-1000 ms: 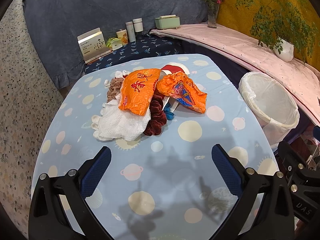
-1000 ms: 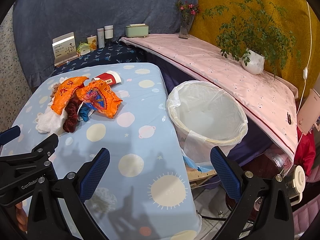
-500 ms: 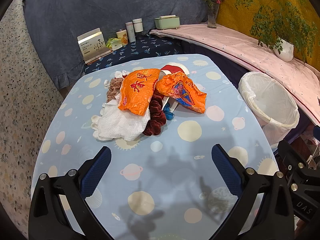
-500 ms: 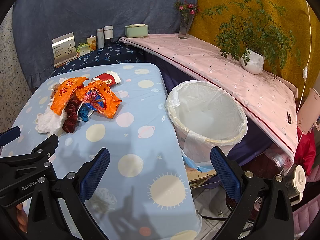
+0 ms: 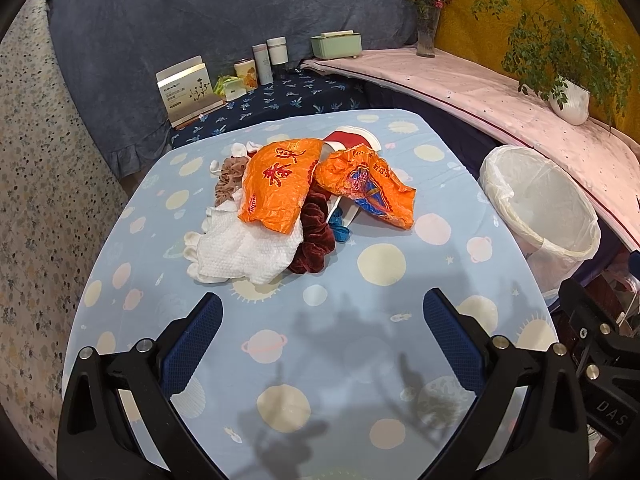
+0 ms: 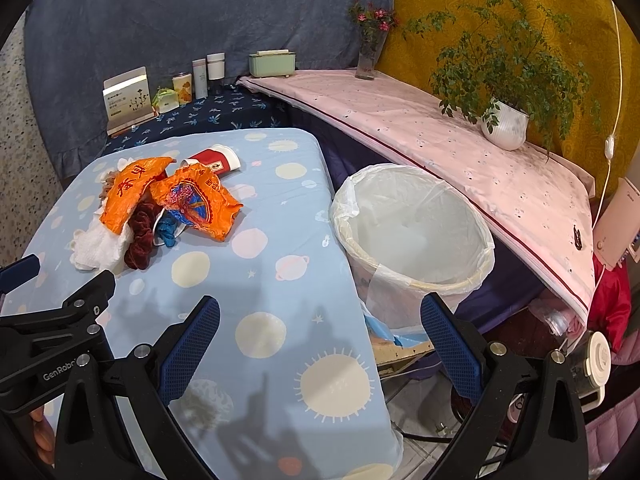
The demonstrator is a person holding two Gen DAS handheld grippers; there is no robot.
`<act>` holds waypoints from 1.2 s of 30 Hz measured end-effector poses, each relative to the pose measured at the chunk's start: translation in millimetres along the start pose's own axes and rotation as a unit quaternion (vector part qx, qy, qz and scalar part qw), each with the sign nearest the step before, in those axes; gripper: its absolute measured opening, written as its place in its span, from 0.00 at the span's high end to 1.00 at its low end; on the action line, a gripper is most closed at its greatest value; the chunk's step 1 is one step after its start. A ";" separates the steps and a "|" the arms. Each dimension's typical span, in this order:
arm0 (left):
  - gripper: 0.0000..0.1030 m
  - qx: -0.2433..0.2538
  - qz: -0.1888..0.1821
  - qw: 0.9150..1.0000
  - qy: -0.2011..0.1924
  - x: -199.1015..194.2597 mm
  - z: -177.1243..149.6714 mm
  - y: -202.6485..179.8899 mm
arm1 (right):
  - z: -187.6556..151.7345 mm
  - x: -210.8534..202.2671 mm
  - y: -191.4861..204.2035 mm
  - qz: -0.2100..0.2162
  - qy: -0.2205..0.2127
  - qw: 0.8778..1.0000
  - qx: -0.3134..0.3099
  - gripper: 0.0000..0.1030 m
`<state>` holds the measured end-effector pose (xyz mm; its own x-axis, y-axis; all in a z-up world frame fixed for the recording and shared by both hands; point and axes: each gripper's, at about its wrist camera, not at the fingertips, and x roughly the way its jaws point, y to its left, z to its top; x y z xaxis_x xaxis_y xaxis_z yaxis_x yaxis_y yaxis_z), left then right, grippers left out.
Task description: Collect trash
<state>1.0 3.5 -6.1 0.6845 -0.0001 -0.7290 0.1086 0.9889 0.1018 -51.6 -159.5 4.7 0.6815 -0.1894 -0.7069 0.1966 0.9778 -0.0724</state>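
Trash pile (image 5: 300,204) mid-table (image 5: 360,360), bin (image 6: 412,236) right of table (off its edge), shelf (image 6: 440,148) behind

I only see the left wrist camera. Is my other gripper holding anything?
Observer: No. The right gripper is open and empty, above the table at its near end.
Child: Is there trash in the bin?
Observer: None that shows. The right wrist view looks down into the bin and sees only its white liner.
Child: What's that red thing?
Observer: A red paper cup lying on its side, with a label and its white rim toward the bin's side of the table.
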 end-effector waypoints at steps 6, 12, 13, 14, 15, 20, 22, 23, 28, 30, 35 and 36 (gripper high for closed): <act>0.07 0.000 0.000 1.000 -0.001 -0.3 -0.4 -0.3 | 1.0 0.3 -0.1 -0.001 0.000 1.000 0.000 0.07; 0.07 0.002 -0.001 1.000 -0.001 -0.2 2.4 -1.0 | 2.0 1.5 -0.1 -0.001 0.001 1.000 0.002 0.07; 0.07 0.002 -0.001 1.000 -0.001 0.1 2.9 -0.8 | 2.1 1.9 0.0 -0.002 0.001 1.000 0.002 0.07; 0.07 0.002 -0.001 1.000 -0.001 0.3 3.2 -0.7 | 2.5 2.7 0.3 -0.002 0.001 1.000 0.003 0.07; 0.07 0.002 0.000 1.000 -0.001 -0.1 2.6 -1.0 | 2.0 2.1 -0.2 -0.001 0.001 1.000 0.002 0.07; 0.07 0.000 -0.001 1.000 -0.001 0.3 2.9 -0.7 | 1.9 3.0 -1.4 -0.004 -0.001 1.000 0.006 0.07; 0.07 0.000 -0.005 1.000 0.001 1.4 2.7 -1.2 | 2.6 2.7 -3.2 -0.004 -0.004 1.000 0.013 0.07; 0.07 -0.001 -0.007 1.000 0.001 2.1 3.4 -0.7 | 2.4 2.4 -3.9 -0.005 -0.005 1.000 0.015 0.07; 0.07 0.001 -0.006 1.000 -0.008 4.1 2.7 2.2 | 2.6 3.0 -5.2 -0.010 -0.008 1.000 0.028 0.07; 0.07 -0.004 -0.007 1.000 -0.006 6.2 3.4 5.7 | 3.1 4.2 -4.8 -0.010 -0.007 0.999 0.033 0.07; 0.07 -0.012 -0.010 1.000 0.001 14.2 3.8 16.7 | 5.1 6.5 -0.9 -0.013 -0.007 0.999 0.032 0.07; 0.07 -0.013 -0.014 1.000 0.002 16.4 3.6 20.1 | 6.5 7.5 1.6 -0.014 -0.007 0.999 0.030 0.07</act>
<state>17.0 22.9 -13.6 0.6789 -0.0275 -0.7337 0.1090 0.9920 0.0637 -41.6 -160.0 3.9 0.6844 -0.2185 -0.6956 0.2579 0.9649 -0.0493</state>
